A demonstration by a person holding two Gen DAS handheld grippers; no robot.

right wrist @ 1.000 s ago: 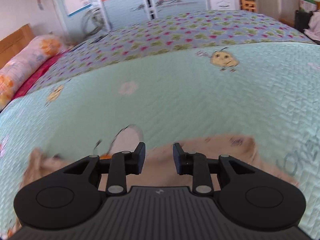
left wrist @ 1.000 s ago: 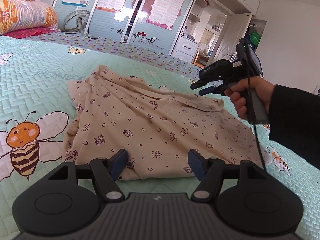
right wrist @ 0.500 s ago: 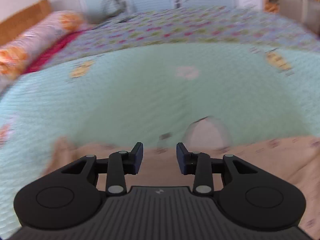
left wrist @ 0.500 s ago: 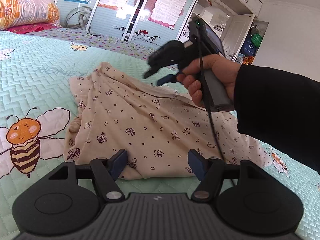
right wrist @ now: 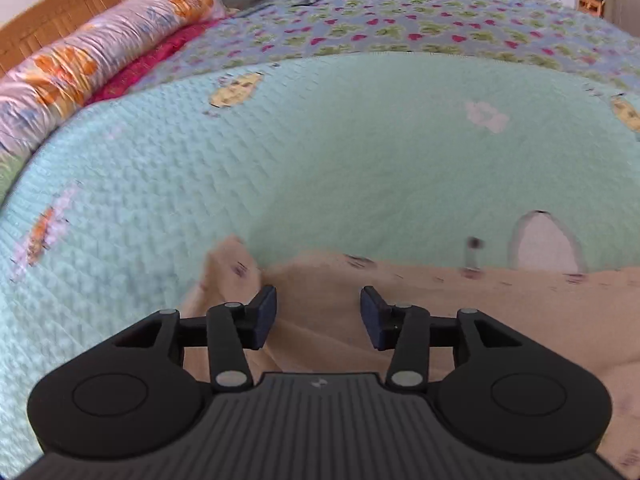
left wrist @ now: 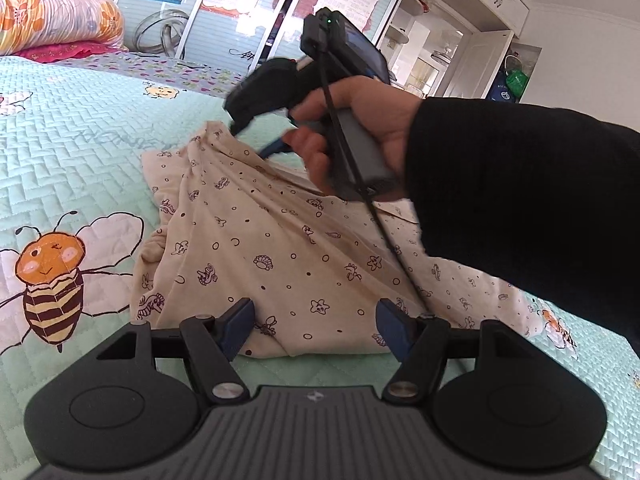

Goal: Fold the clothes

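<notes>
While the cream printed garment (left wrist: 280, 248) lies crumpled on the green quilt (left wrist: 80, 168), beside a bee print (left wrist: 48, 276), the left gripper (left wrist: 316, 328) hangs low at its near edge with fingers spread wide, gripping nothing. Farther across, the right gripper (right wrist: 318, 314) sits over the garment's far corner, which rises in a small peak; its fingers are parted too, cloth beneath them but not pinched. A hand (left wrist: 360, 136) in a black sleeve (left wrist: 520, 200) holds it. A floral pillow (right wrist: 100, 56) lies by the headboard.

right wrist view blurred; sleeve (left wrist: 520, 192) hides garment's (left wrist: 260, 248) far right part.
</notes>
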